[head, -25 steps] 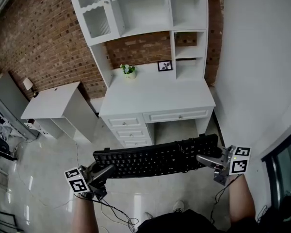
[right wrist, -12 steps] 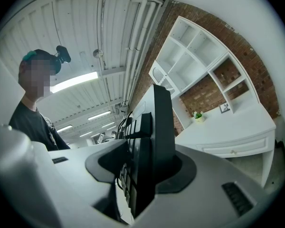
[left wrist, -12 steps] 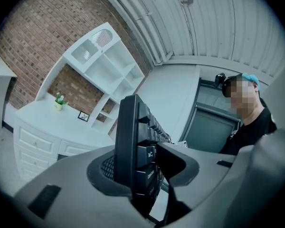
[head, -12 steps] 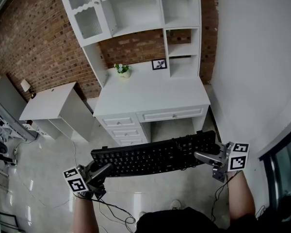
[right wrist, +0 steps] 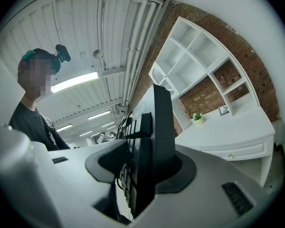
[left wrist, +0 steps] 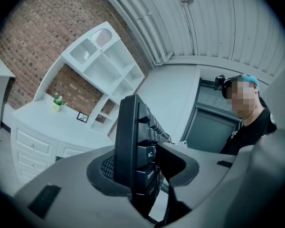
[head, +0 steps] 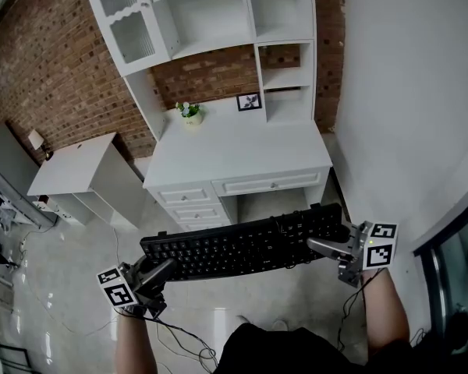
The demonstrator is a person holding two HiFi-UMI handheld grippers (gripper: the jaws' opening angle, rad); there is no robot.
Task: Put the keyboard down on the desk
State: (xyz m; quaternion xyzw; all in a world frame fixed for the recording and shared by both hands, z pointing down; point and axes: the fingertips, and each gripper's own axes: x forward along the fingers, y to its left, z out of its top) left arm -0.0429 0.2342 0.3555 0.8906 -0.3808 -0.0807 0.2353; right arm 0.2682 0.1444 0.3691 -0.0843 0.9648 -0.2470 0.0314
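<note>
The jaws of the left gripper (head: 160,272) pinch the left end of the keyboard (head: 242,246), and the jaws of the right gripper (head: 324,248) pinch its right end. In each gripper view the keyboard shows edge-on between the two jaws, one jaw pressed on the key side and the other on the underside.

The black keyboard hangs in the air in front of the table (head: 234,150), not touching it, with its keys facing up. Its long side runs roughly along the table's front edge, with the right end a little nearer the table than the left. It is over the pale floor (head: 70,263), just in front of the table's drawers (head: 191,205). A dark cable (head: 189,340) trails on the floor on the side of the keyboard away from the table.

The white table top is mostly bare. At the back of the table stand a small potted plant (head: 189,112) and, to its right, a small framed picture (head: 249,102). White shelves (head: 218,14) rise from the back of the table, with a glass-fronted door at their left end. Behind the table is a brick wall (head: 54,68), and to the table's right a plain white wall (head: 405,92). Left of the table, well apart from it, stands a smaller white side table (head: 78,166).
</note>
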